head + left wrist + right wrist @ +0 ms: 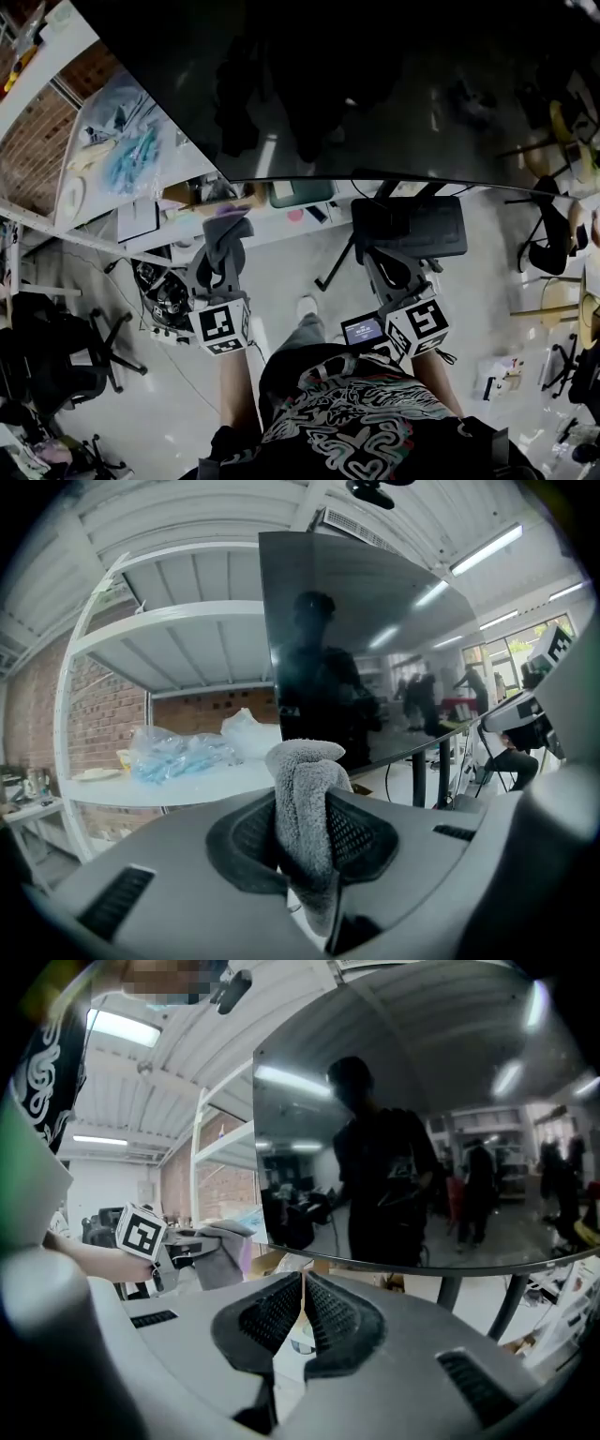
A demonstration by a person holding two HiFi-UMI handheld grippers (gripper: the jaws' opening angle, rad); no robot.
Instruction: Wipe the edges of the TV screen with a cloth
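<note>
Cloth (298, 761) clamped in left tongs (302, 806) near TV screen (356, 621).

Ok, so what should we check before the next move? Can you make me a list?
1. Cloth held tight in the left tongs: ok, it is pinched between both jaws.
2. Enough cloth poking out to wipe with: ok, a folded end sticks out past the jaws.
3. Right tongs empty and out of the way: ok, they are shut on nothing, below the TV screen.
4. Cloth lined up with the screen's bottom edge: ok, it sits just below the edge near the left corner.
5. Cloth touching that edge: cannot tell, no view shows whether there is a gap.
</note>
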